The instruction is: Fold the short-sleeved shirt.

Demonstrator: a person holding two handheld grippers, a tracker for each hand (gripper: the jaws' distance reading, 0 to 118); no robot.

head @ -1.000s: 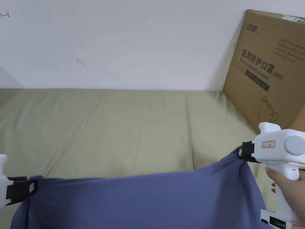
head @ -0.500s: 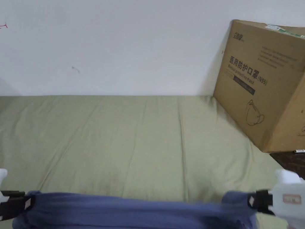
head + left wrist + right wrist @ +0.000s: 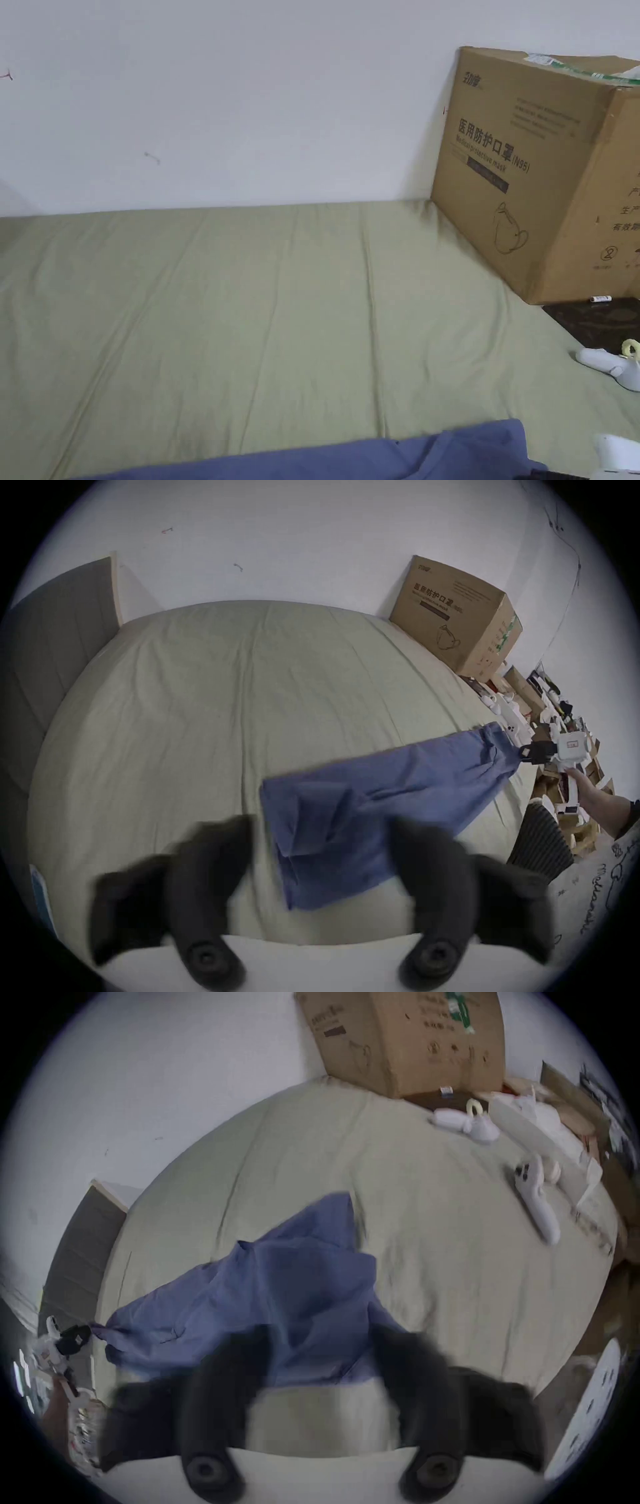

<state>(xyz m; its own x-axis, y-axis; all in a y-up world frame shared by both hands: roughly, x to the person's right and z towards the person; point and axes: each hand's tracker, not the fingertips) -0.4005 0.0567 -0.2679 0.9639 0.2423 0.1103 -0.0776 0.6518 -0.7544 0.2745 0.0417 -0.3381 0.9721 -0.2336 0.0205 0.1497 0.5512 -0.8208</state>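
The blue short-sleeved shirt [image 3: 400, 456] lies spread across the near part of the green bed [image 3: 281, 312], in loose folds [image 3: 363, 812] [image 3: 263, 1297]. In the left gripper view my left gripper [image 3: 320, 830] is open, its blurred jaws wide apart with one end of the shirt lying beyond them. My right gripper [image 3: 318, 1335] is open too, jaws spread over the other end. From the left gripper view, the right gripper [image 3: 533, 752] sits at the shirt's far corner, held by a hand. Its white body [image 3: 619, 453] shows at the bottom right of the head view.
A large cardboard box [image 3: 544, 169] stands at the back right against the white wall. White hand-held devices [image 3: 609, 362] [image 3: 536, 1200] lie on the bed's right side. A grey headboard [image 3: 52, 670] stands at the left. Boxes and clutter [image 3: 554, 722] lie past the right edge.
The shirt, held stretched up between both shut grippers a second ago, has come down onto the bed. Both grippers dropped low and their jaws now stand apart. The head camera shifted too.
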